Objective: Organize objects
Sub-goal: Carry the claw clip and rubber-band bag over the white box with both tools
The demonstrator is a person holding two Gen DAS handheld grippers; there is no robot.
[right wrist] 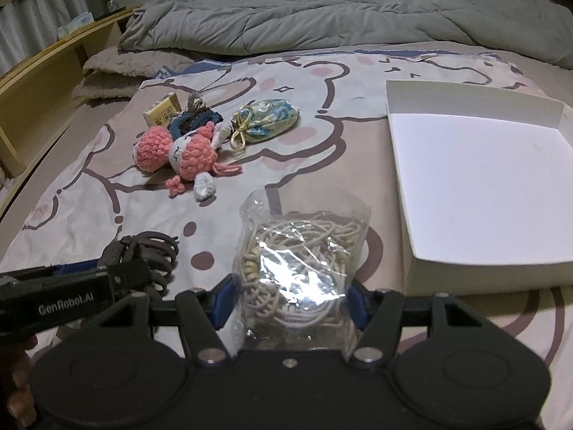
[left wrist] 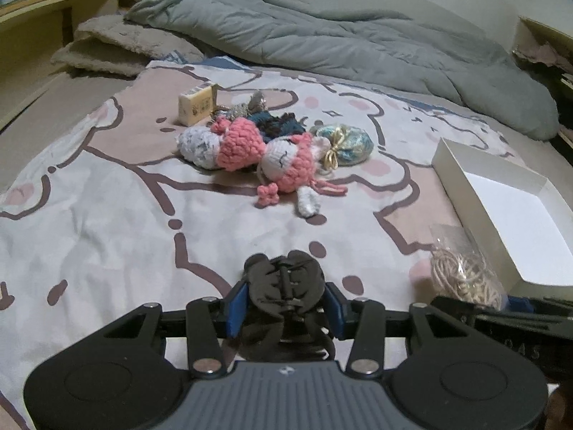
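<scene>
My left gripper (left wrist: pixel 284 308) is shut on a dark brown hair claw clip (left wrist: pixel 286 286), held just above the bedsheet. My right gripper (right wrist: pixel 290 299) is shut on a clear plastic bag of beige cord (right wrist: pixel 301 261). That bag (left wrist: pixel 462 272) also shows at the right of the left wrist view, beside an open white box (left wrist: pixel 508 215). The box (right wrist: pixel 483 186) lies to the right of the right gripper. Farther up the bed lie a pink and white crochet doll (left wrist: pixel 250 150), a dark blue knitted piece (left wrist: pixel 277 123), a blue-green pouch with a gold bow (left wrist: pixel 343 143) and a small cream carton (left wrist: pixel 197 104).
A rumpled grey duvet (left wrist: pixel 322 32) covers the far end of the bed. A beige fleece blanket (left wrist: pixel 114 46) is folded at the far left. A wooden shelf unit (right wrist: pixel 43 82) runs along the left side. The cartoon-print sheet (left wrist: pixel 107 236) spreads beneath everything.
</scene>
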